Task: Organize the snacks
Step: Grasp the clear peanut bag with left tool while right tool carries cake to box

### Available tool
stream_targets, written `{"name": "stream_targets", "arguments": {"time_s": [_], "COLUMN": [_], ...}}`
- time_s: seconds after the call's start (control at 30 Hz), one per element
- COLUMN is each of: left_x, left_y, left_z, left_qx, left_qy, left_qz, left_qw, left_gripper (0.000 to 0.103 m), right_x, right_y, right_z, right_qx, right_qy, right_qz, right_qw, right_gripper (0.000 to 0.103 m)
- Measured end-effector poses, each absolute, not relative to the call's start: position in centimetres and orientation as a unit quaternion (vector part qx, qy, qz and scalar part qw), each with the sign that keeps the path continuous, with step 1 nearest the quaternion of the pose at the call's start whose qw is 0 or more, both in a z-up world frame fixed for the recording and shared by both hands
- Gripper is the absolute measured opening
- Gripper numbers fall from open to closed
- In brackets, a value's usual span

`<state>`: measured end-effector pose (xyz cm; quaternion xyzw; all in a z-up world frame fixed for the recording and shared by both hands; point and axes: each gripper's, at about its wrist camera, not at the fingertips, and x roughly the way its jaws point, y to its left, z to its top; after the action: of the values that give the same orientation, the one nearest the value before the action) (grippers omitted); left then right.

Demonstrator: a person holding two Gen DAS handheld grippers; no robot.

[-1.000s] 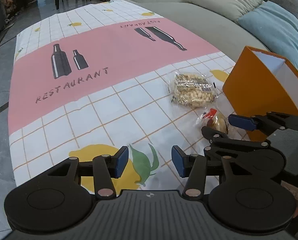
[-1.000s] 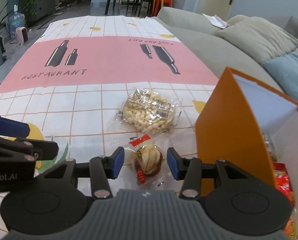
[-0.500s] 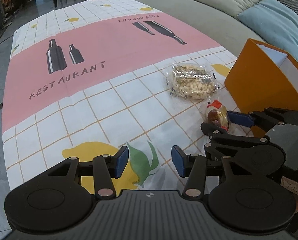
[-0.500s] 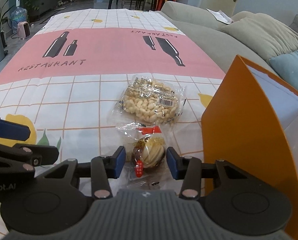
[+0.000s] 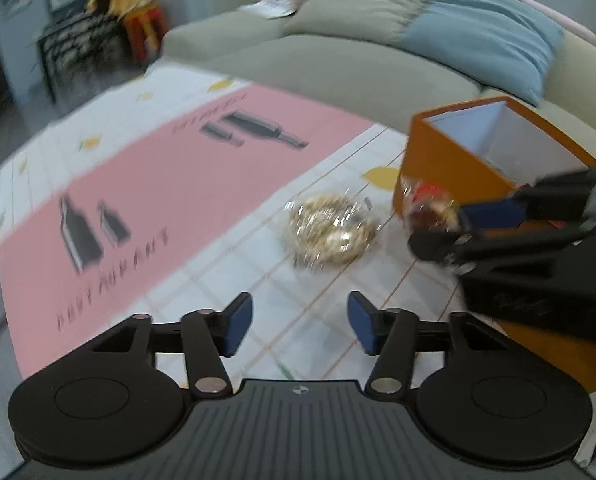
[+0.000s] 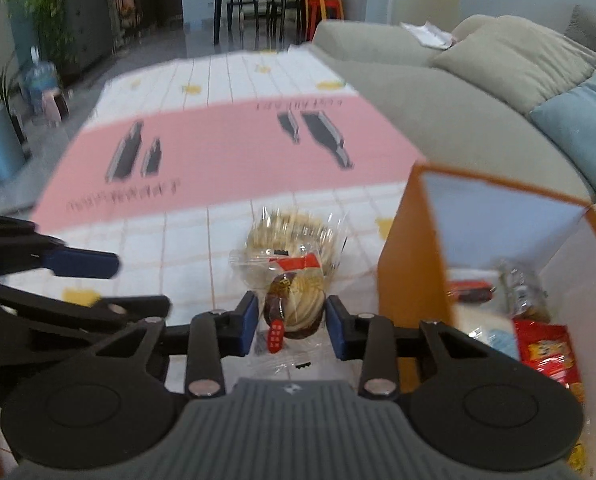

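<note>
Right hand-held gripper [image 6: 291,326]: jaws just closing, now pinching a small wrapped pastry [image 6: 296,308] in clear film with a red label, blue pads pressed against the wrapper on both sides. Held just above the worktop [image 6: 186,240], close beside the near wall of the orange box [image 6: 411,264]. Seen in the left wrist view as well, at the box's lower corner, blurred.

Left hand-held gripper [image 5: 299,330]: jaws just opening, now spread wide with nothing between them, only the checked tablecloth [image 5: 258,264] underneath.

Clear bag of pale puffed snacks [image 5: 329,232] lying flat on the cloth, just beyond the pastry and near the box's front corner, untouched by either gripper.

Inside the open-topped box: a red packet [image 6: 547,354] and other wrapped items, blurred, contents hard to tell apart.

Pink band printed with dark bottles and lettering [image 6: 218,152] across the cloth's middle. Grey sofa [image 5: 357,64] with a blue cushion [image 5: 481,36] behind the worktop.
</note>
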<state>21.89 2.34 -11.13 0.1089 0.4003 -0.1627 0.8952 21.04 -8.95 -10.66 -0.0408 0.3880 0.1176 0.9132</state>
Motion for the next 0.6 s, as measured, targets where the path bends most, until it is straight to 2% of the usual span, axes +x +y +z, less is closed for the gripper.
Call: {"name": "stream_targets", "arguments": {"time_s": [0.07,0.27,0.6], "left_x": [22.6,25.4,30.3], "left_y": [1.4,-0.8,-2.5], "left_z": [-10.6,-10.7,-14.8], "left_qx": [0.121,0.085,-0.011], "left_qy": [0.394,0.399,0.454], "left_qz": [-0.169,-0.172,-0.118], "left_qw": [0.895,0.897,0.883], "left_gripper": [0.079,0.086,0.086], "right_x": [20.5,19.8,22.2], "right_y": [-10.0,-14.3,-19.2], "right_z": [-8.9,-5.5,-8.4], "right_qx": [-0.027,0.020,0.065], "right_qy": [0.369,0.324,0.371], "right_qz": [0.112,0.047,-0.007], "right_qw": [0.922,0.945,0.926], "right_gripper": [0.035,0.035,0.035]}}
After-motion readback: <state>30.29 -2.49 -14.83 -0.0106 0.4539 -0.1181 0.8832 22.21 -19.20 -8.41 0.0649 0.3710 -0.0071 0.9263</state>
